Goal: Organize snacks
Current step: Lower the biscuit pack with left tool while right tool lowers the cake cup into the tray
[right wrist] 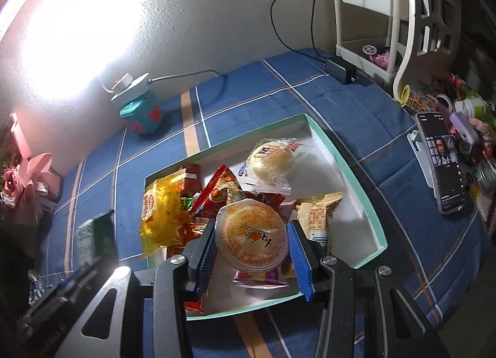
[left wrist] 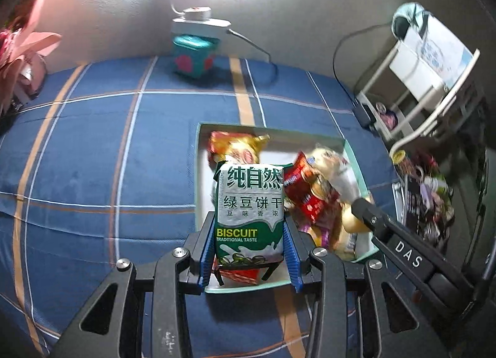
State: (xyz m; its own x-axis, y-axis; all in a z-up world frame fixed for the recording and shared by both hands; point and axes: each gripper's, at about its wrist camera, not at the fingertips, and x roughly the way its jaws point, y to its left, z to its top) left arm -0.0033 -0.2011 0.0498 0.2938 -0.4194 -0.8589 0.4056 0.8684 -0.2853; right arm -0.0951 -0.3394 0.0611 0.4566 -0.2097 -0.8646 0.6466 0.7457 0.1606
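My left gripper (left wrist: 250, 245) is shut on a green and white biscuit packet (left wrist: 250, 209) and holds it upright above the near end of a teal-rimmed white box (left wrist: 198, 153) full of snacks. My right gripper (right wrist: 251, 249) is shut on a round jelly cup with an orange lid (right wrist: 251, 235), just above the box (right wrist: 350, 172). The box holds a yellow packet (right wrist: 161, 212), red wrappers (right wrist: 217, 190), a round pale cake in clear wrap (right wrist: 272, 159) and a beige packet (right wrist: 316, 212). The right gripper's arm shows in the left view (left wrist: 400, 243); the left gripper and its packet show blurred at the right view's left edge (right wrist: 96, 234).
The box sits on a blue plaid cloth (left wrist: 77, 156). A teal tin with a white lamp base (left wrist: 193, 48) stands by the wall. A white shelf unit (right wrist: 372, 23), a phone (right wrist: 443, 166) and clutter stand at the right. Pink flowers (left wrist: 24, 57) lie at the left.
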